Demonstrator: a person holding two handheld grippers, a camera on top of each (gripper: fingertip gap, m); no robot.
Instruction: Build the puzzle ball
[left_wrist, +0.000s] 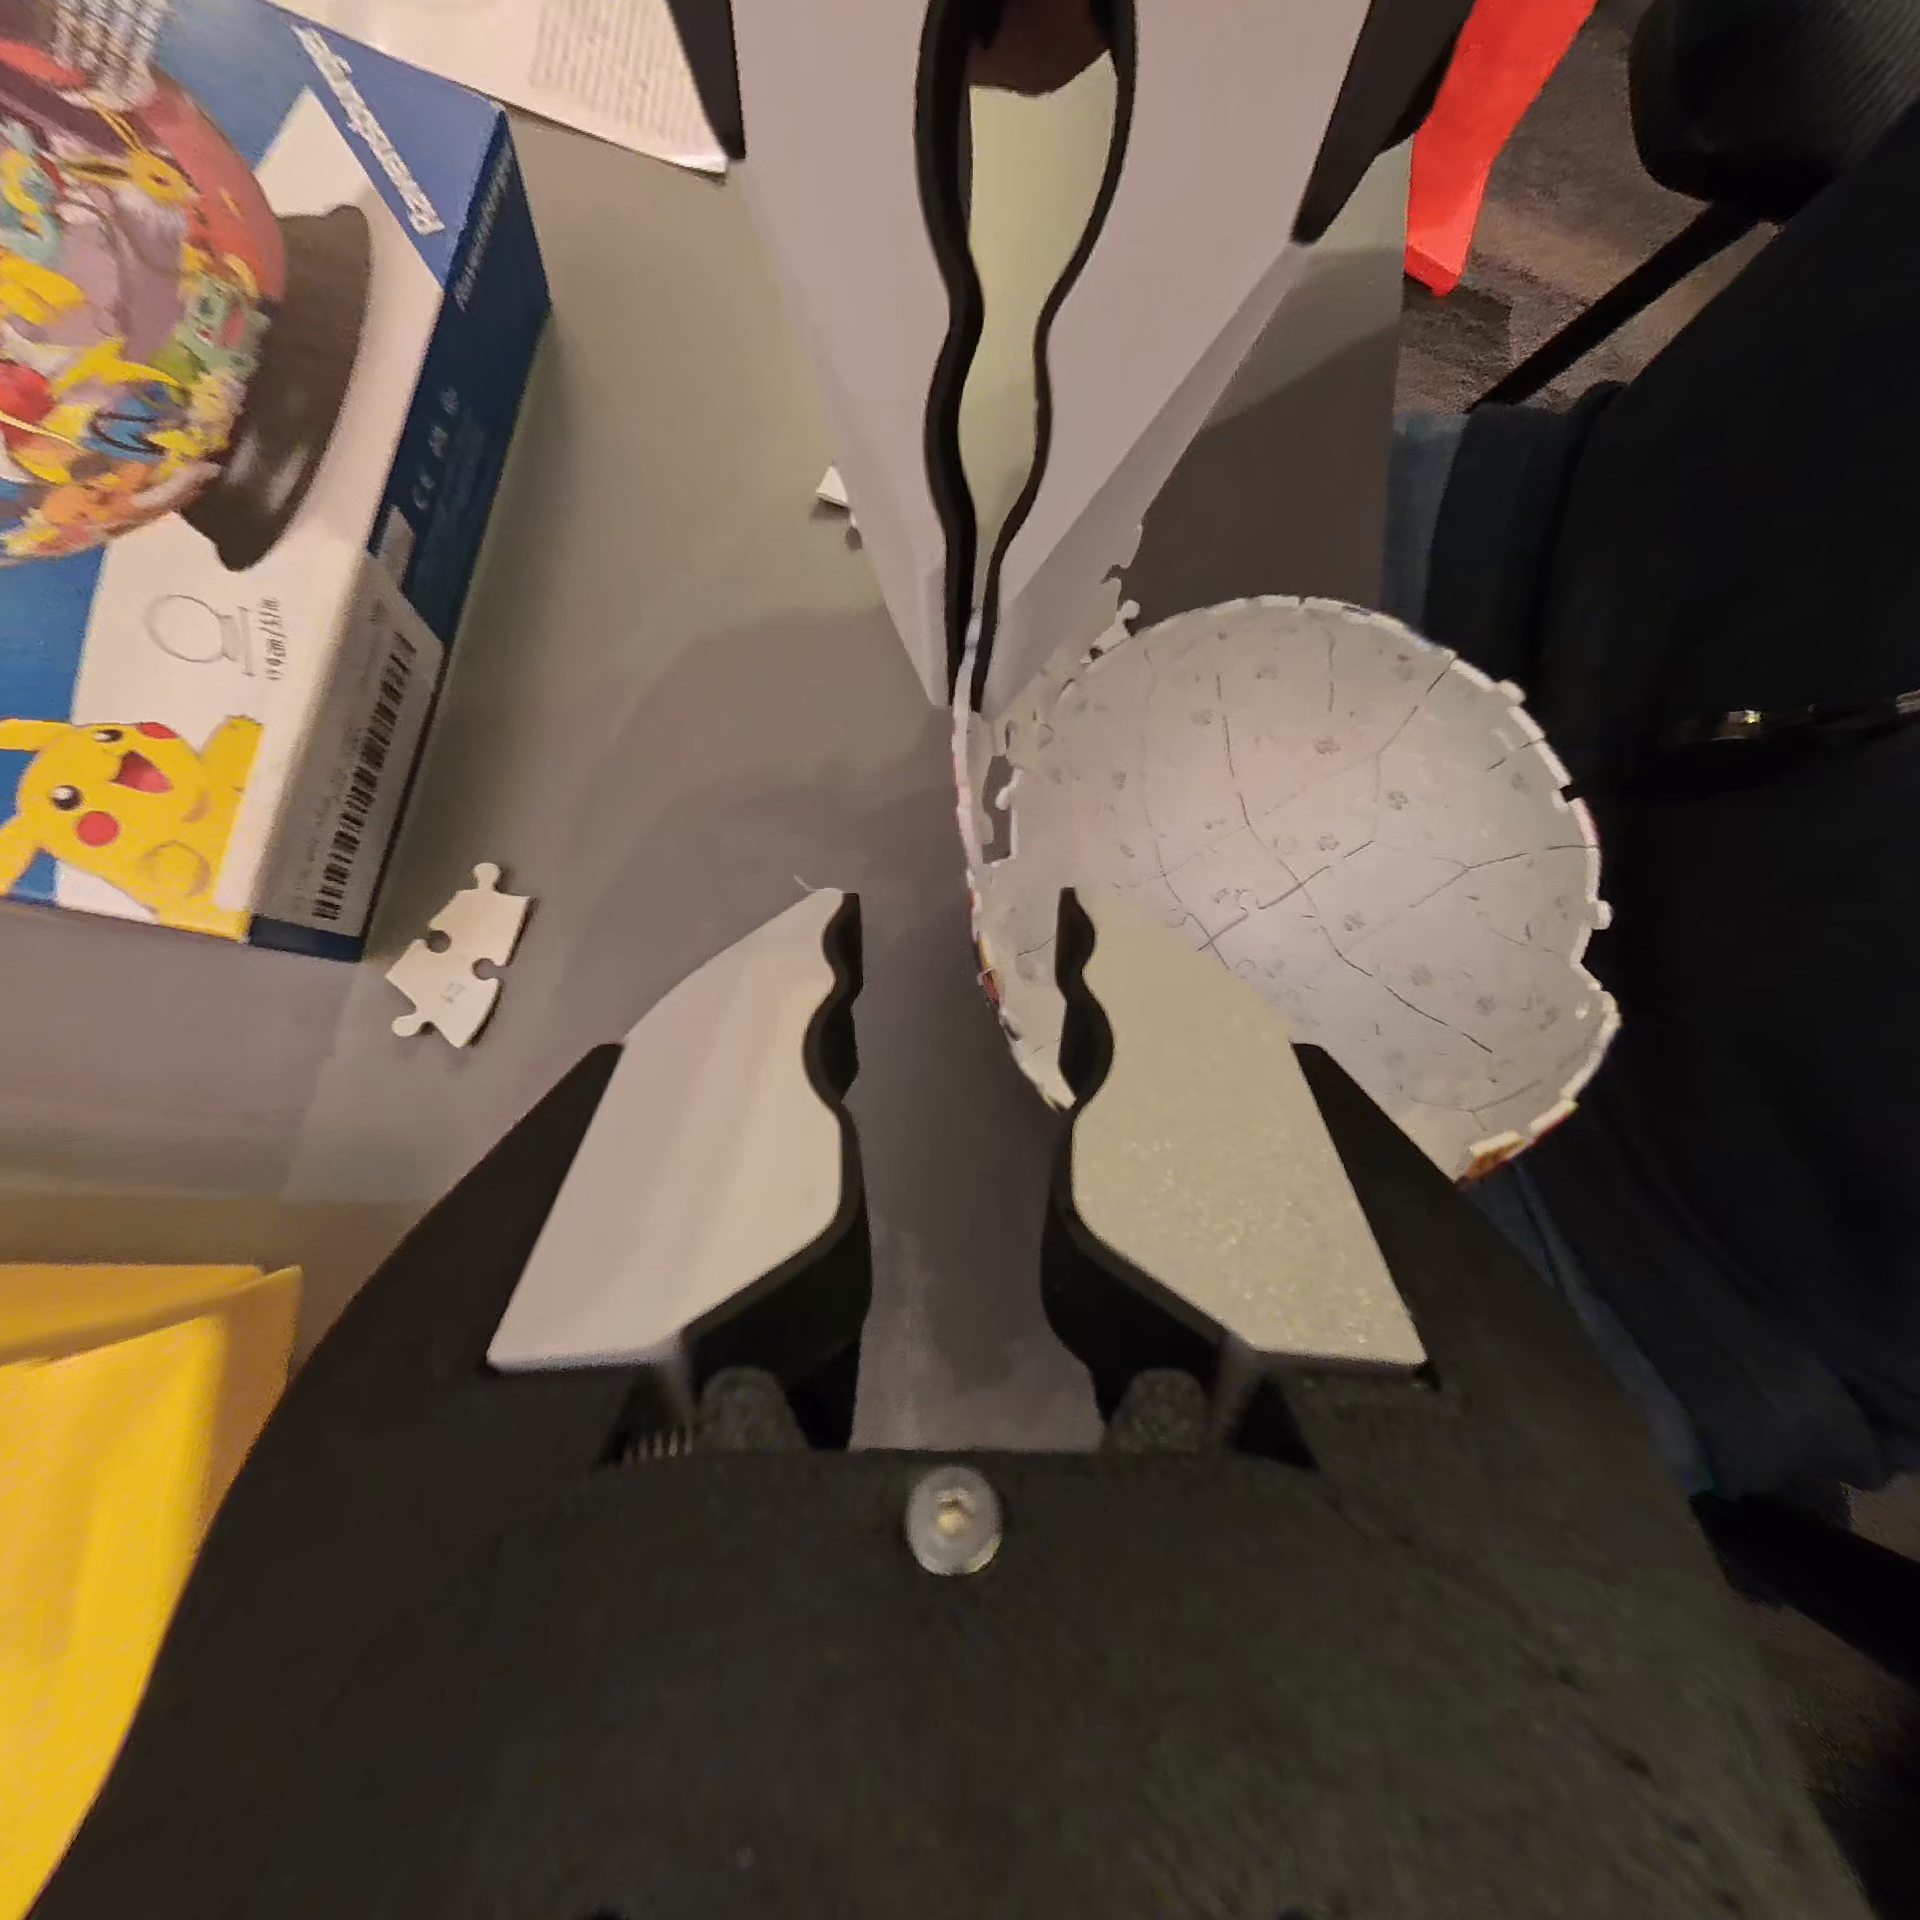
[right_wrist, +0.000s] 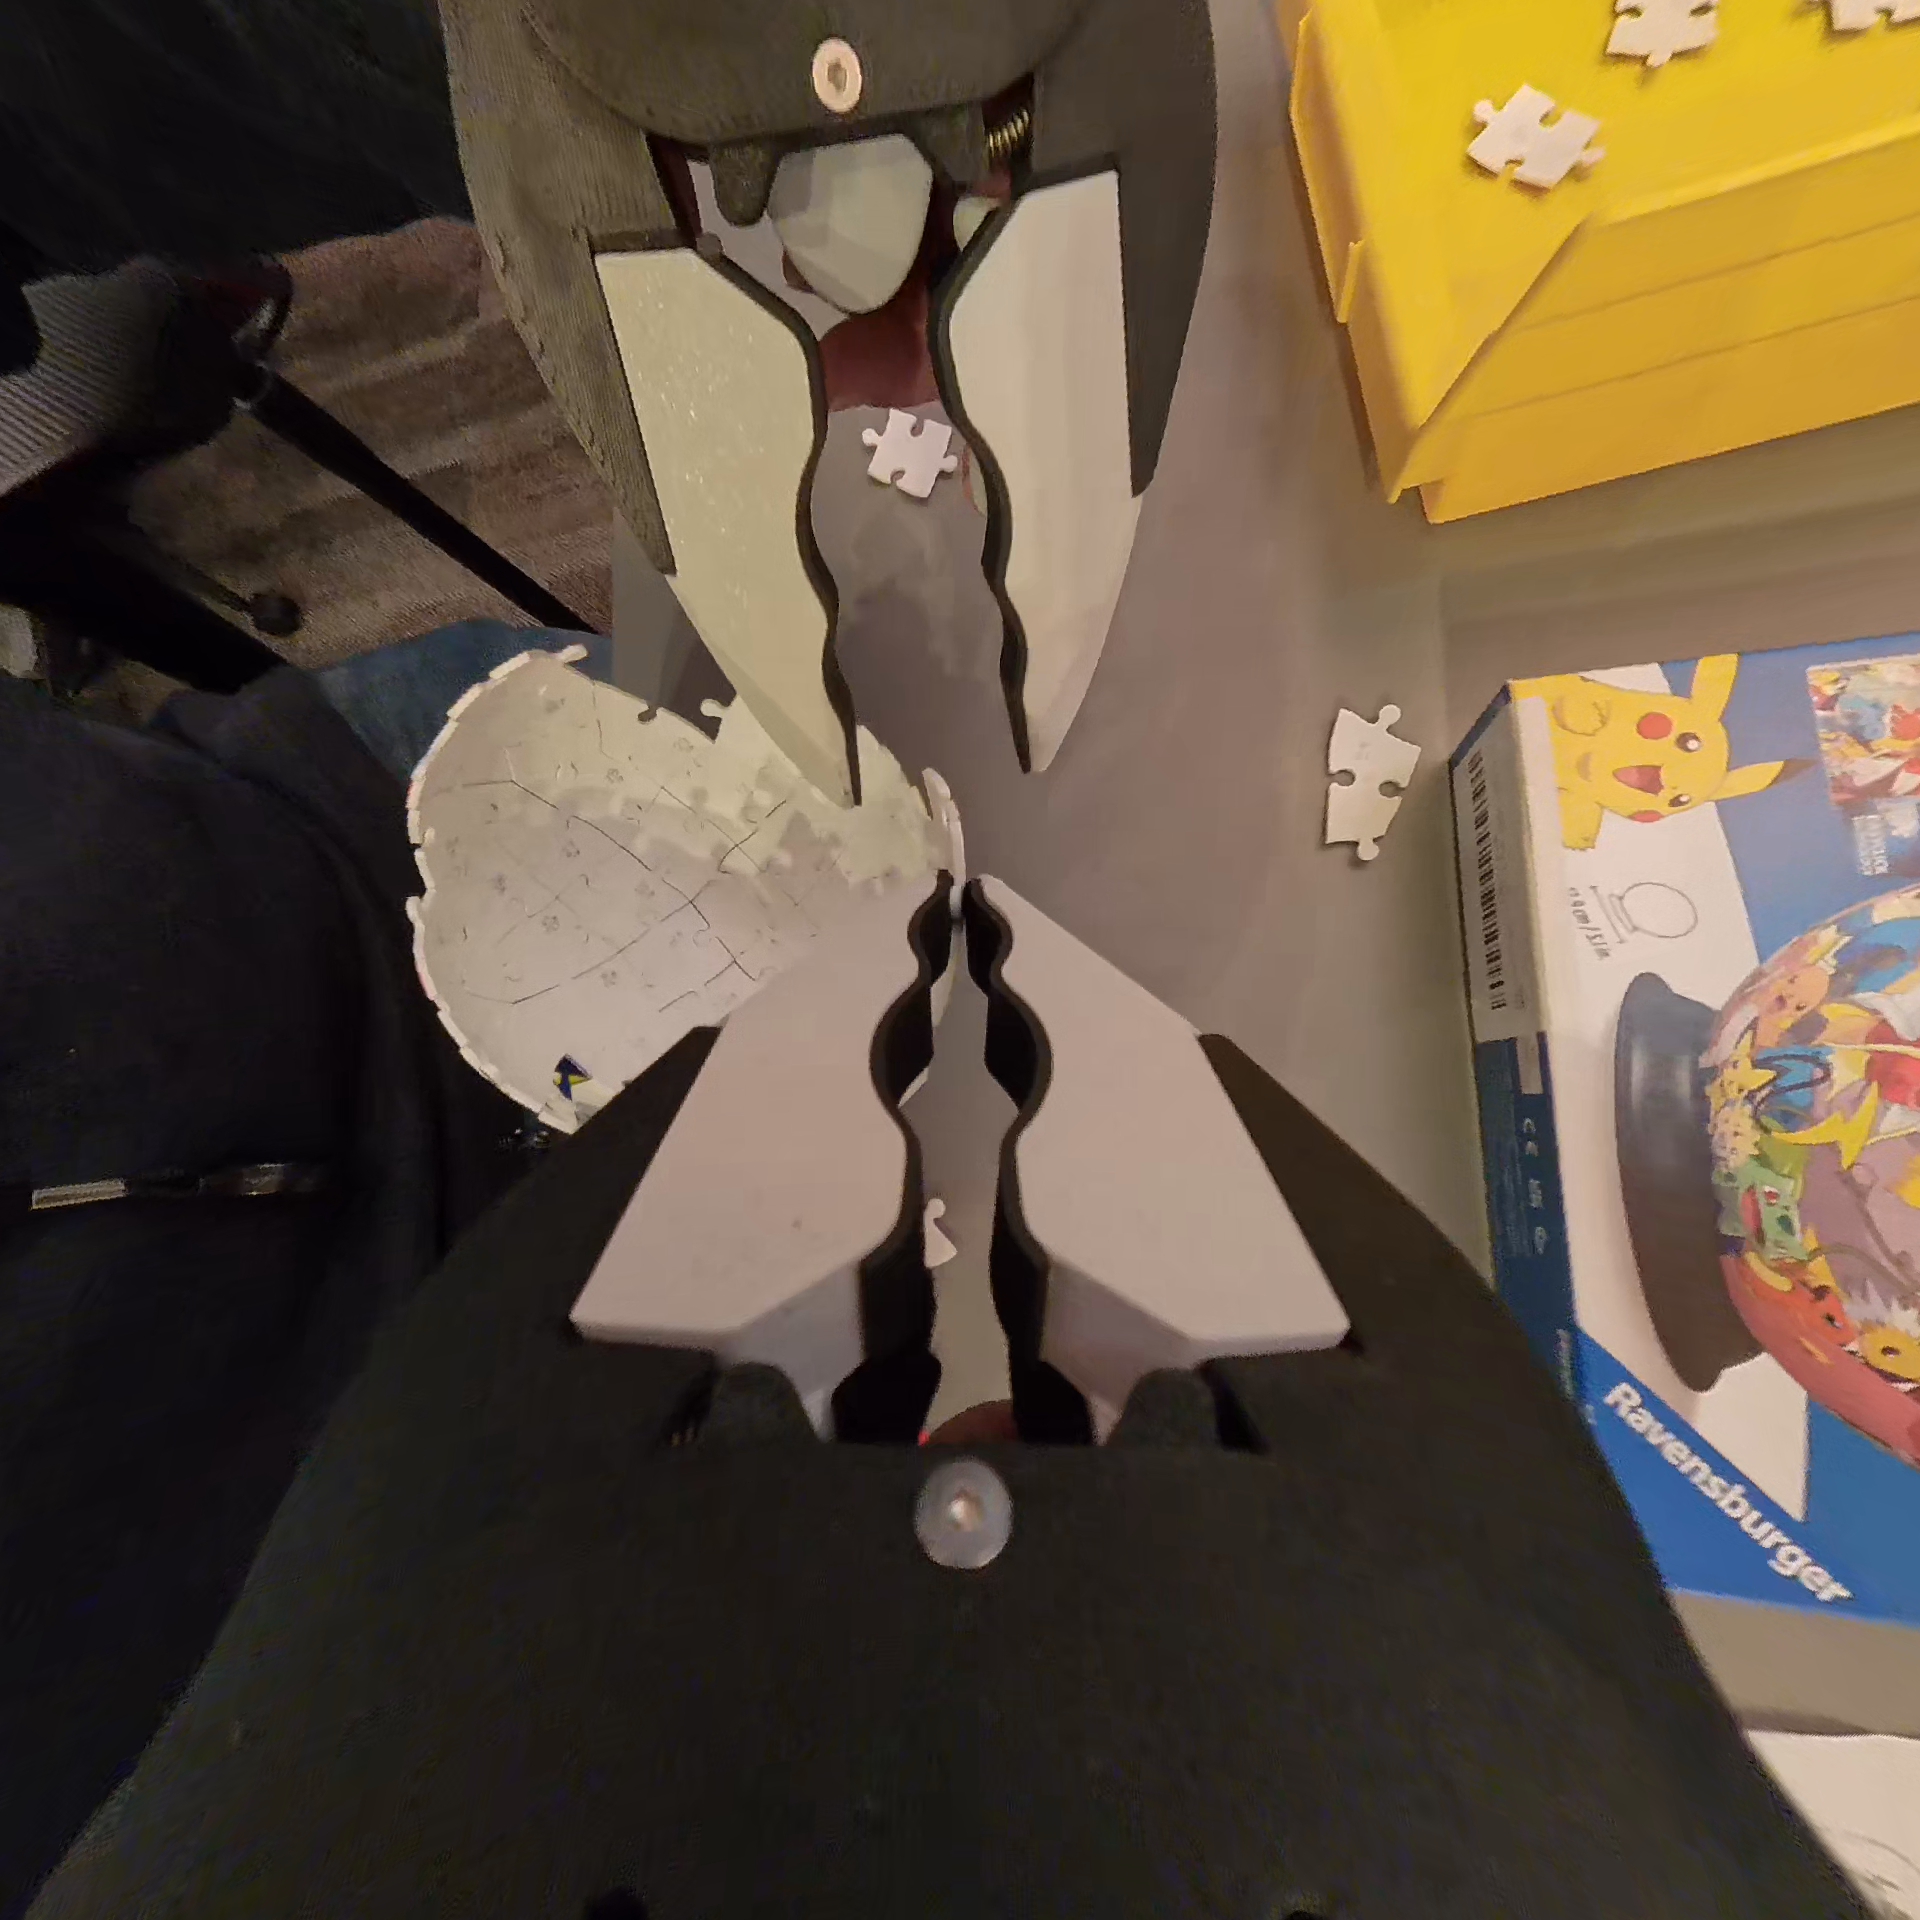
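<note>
Ball shell (right_wrist: 582, 894) — pinched between right fingertips (right_wrist: 940, 904)

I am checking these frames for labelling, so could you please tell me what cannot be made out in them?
- Left wrist view: the half-built ball's printed outer side faces away.
- Right wrist view: the right gripper's fingers hide the rim they pinch.
- Right wrist view: the yellow tray is cut off by the top edge.
- Both views: the ball's inner marks are too small.

Warm, dim indoor light from above; soft shadows pool on the grey surface (left_wrist: 644, 582). Both wide-angle views bend at the edges, with slight blur throughout.
</note>
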